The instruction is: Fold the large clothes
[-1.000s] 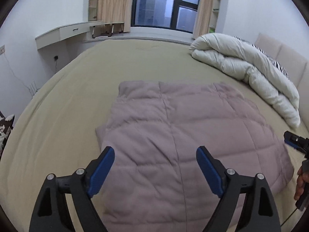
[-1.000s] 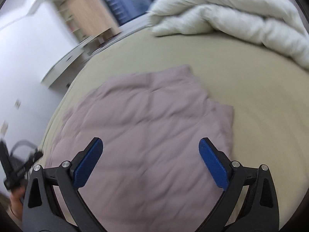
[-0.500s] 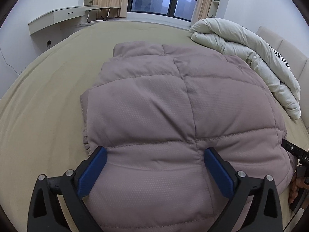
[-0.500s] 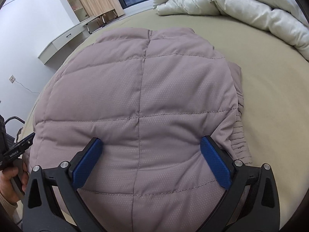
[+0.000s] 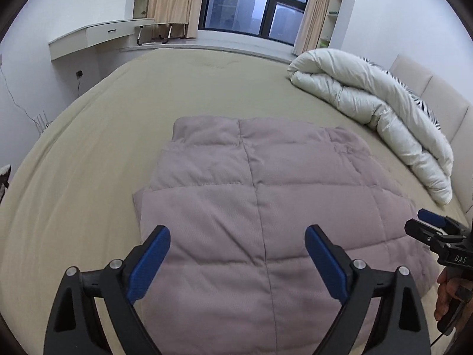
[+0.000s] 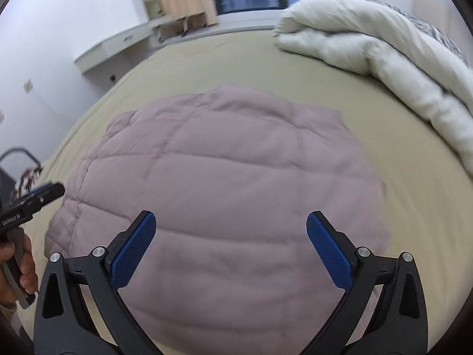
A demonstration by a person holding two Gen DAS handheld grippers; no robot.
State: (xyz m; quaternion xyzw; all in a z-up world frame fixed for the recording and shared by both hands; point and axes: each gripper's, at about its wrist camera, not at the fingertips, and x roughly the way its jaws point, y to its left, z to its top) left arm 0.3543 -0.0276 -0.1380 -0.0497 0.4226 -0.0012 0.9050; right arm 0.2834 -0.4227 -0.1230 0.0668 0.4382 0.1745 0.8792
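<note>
Folded mauve quilted puffer jacket (image 5: 260,207) lies mid-frame on olive bed sheet (image 5: 88,148). Left gripper (image 5: 236,263) wide, jaws closing, nothing gripped; right gripper (image 6: 230,245) wide, empty.

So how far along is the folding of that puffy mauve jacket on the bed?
Mostly done, it seems: the jacket lies as a compact, flat block on the bed, no sleeves sticking out. Nothing is in hand: the left claw is closing slightly with nothing between its pads, and the right claw is open, empty. Left, at most, a final tidy.
</note>
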